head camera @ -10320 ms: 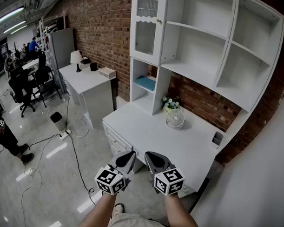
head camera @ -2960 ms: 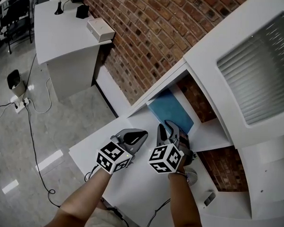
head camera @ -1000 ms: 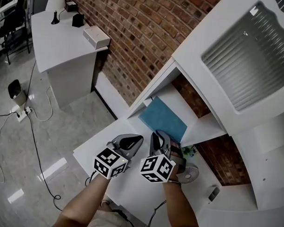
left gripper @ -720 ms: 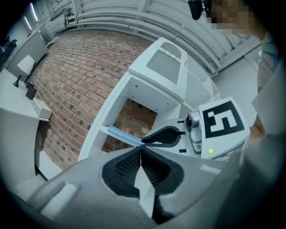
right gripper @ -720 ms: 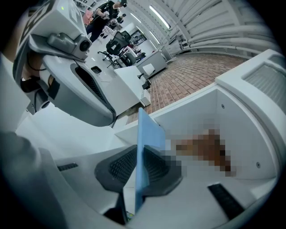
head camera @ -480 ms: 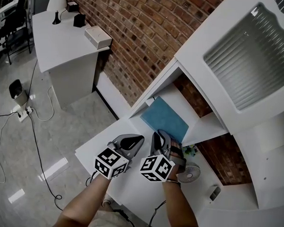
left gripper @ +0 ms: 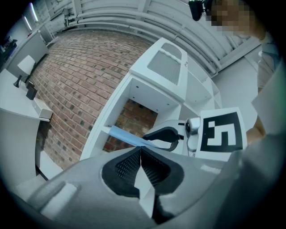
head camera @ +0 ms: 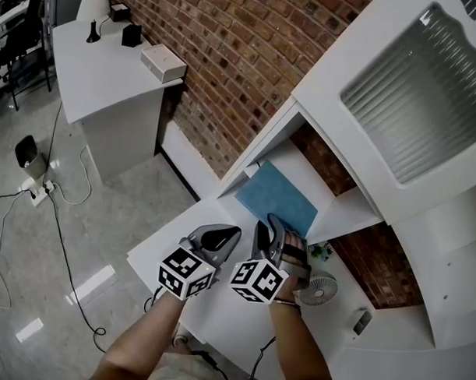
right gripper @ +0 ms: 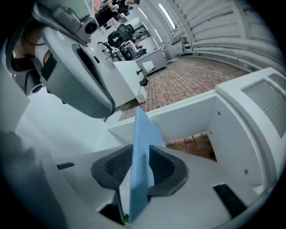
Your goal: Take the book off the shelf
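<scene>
A thin blue book (head camera: 275, 197) lies flat on the low white shelf (head camera: 331, 216), its near edge sticking out over the front. My right gripper (head camera: 278, 230) is at that edge with the book (right gripper: 142, 147) between its jaws. The jaws are opening and the pads no longer press on the cover. My left gripper (head camera: 221, 238) hovers just left of it over the desk, shut and empty. In the left gripper view, the book's edge (left gripper: 125, 135) meets the right gripper (left gripper: 163, 134) ahead of the closed jaws (left gripper: 140, 150).
A small white fan (head camera: 319, 289) and a potted plant (head camera: 323, 251) stand on the white desk (head camera: 169, 257) under the shelf. A ribbed glass cabinet door (head camera: 397, 90) hangs above. The brick wall (head camera: 226, 76) lies behind, and a second desk with a box (head camera: 163, 63) stands to the left.
My right gripper's jaws have spread wider around the book's edge. The book and my left gripper have stayed where they were.
</scene>
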The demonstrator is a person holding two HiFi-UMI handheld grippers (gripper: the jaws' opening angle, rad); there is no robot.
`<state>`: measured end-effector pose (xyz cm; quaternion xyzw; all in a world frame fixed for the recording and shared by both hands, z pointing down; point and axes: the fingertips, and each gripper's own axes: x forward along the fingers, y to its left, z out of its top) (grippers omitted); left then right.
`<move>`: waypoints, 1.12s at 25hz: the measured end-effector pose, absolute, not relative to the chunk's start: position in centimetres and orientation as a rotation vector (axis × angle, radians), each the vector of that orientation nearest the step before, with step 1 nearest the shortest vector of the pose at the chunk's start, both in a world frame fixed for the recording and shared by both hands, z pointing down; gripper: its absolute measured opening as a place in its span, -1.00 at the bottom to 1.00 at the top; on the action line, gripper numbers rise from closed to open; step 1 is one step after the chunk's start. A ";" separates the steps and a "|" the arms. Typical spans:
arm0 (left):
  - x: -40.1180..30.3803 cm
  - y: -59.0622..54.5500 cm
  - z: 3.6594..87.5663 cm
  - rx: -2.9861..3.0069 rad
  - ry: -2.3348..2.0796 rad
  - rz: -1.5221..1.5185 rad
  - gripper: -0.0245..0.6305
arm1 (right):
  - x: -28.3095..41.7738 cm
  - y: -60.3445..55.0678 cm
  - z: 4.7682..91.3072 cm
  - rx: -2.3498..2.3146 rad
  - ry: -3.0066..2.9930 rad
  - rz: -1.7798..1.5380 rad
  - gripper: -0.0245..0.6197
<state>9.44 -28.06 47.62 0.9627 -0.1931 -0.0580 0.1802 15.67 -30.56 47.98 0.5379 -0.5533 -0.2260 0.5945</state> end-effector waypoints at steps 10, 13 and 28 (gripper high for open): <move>11.5 -28.9 47.8 2.636 -0.477 -0.121 -0.89 | 15.7 -30.6 47.2 1.264 -1.308 -0.532 -0.53; 11.9 -29.8 48.2 2.515 -0.454 -0.141 -0.89 | 15.7 -30.5 47.2 1.263 -1.316 -0.535 -0.53; 14.7 -33.0 47.8 2.063 -0.389 -0.315 -0.48 | 15.5 -30.6 47.3 1.235 -1.349 -0.554 -0.53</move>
